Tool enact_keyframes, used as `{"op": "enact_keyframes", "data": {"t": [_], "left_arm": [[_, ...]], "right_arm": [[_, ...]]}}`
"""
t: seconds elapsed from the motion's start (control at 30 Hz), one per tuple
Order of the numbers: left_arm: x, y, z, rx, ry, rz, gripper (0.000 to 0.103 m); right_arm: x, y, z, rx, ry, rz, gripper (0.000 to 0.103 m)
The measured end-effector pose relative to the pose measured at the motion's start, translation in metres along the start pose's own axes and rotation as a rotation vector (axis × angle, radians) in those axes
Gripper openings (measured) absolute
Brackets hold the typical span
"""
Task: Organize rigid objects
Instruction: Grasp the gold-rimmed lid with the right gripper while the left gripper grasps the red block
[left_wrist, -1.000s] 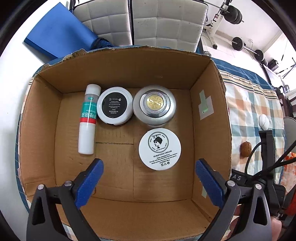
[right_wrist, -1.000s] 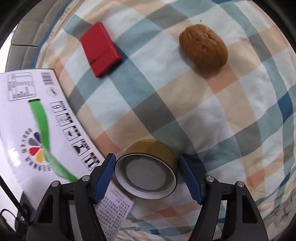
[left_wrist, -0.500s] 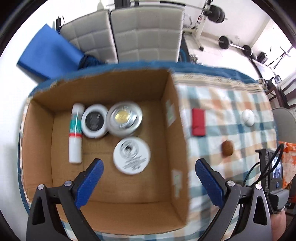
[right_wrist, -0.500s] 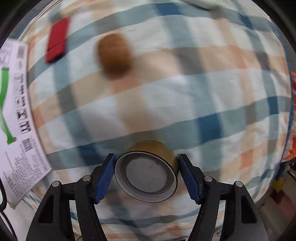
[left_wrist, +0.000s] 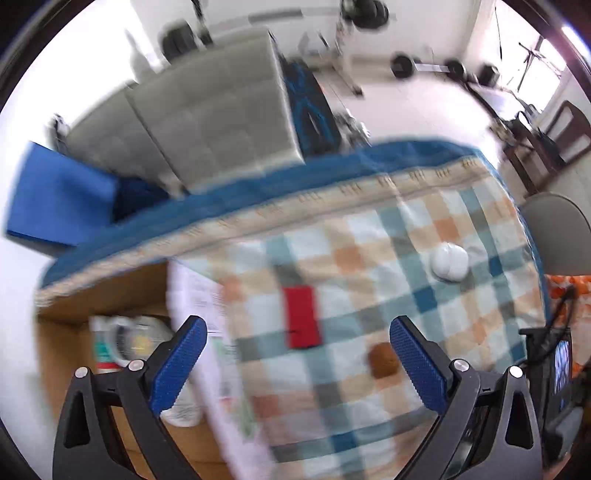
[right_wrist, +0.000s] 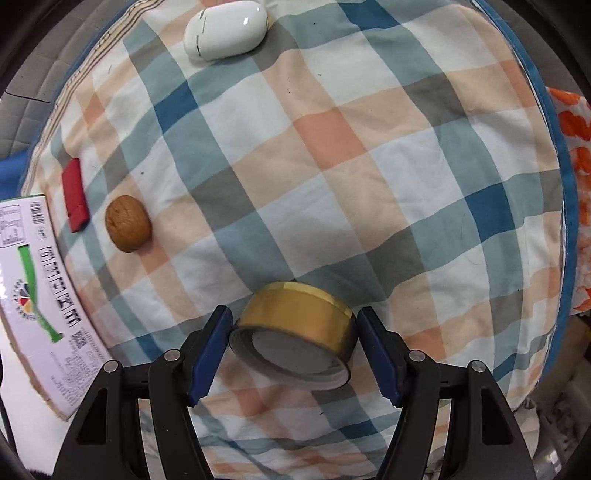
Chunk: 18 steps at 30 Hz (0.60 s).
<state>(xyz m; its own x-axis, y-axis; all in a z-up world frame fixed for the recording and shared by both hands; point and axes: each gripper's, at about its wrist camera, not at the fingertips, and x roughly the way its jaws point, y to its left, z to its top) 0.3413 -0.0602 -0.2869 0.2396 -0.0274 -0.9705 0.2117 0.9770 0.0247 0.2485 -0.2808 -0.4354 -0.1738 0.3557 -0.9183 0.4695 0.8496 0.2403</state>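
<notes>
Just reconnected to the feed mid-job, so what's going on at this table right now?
A person is sorting small items off a checked tablecloth into a cardboard box. The right tongs are clamped on a roll of yellowish clear tape, held above the cloth. The left tongs are open and empty, over the cloth beside the box. Still on the cloth: a flat red rectangular case, a brown walnut and a glossy white oval case. Several jars already sit in the box, blurred.

The checked cloth (right_wrist: 332, 155) runs in white, peach, orange, teal and grey squares (a blue border at its edge). On it: a red block (right_wrist: 75, 195), a brown walnut (right_wrist: 128, 223), a glossy white case (right_wrist: 225, 29), an amber-yellow tape roll (right_wrist: 295, 321).
</notes>
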Motion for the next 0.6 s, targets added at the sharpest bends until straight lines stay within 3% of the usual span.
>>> {"op": "enact_keyframes", "data": {"t": [0.07,0.17,0.27,0.4,0.5,0.57,0.6], "left_arm": [[0.029,-0.003,0.009,-0.019,0.082,-0.050,0.102],[0.069,-0.010,0.017,-0.011,0.193,-0.046,0.101],[0.095,-0.018,0.023,0.009,0.236,-0.011,0.100],[0.125,-0.021,0.027,0.027,0.281,0.046,0.088],[0.149,-0.021,0.024,0.008,0.340,0.029,0.065],[0.154,-0.020,0.023,-0.013,0.330,0.000,0.063],[0.152,-0.021,0.023,-0.017,0.317,-0.005,0.056]], "right_arm": [[-0.005,-0.005,0.003,0.009,0.000,0.013,0.074],[-0.016,-0.009,0.006,0.032,-0.003,0.008,0.074],[-0.025,-0.021,0.016,0.044,-0.001,0.037,0.074],[-0.036,-0.023,0.036,0.023,-0.016,0.026,0.074],[-0.053,-0.023,0.039,0.000,-0.027,0.009,0.074],[-0.059,-0.020,0.044,-0.008,-0.043,-0.010,0.074],[-0.062,-0.021,0.046,-0.012,-0.043,-0.010,0.074]]}}
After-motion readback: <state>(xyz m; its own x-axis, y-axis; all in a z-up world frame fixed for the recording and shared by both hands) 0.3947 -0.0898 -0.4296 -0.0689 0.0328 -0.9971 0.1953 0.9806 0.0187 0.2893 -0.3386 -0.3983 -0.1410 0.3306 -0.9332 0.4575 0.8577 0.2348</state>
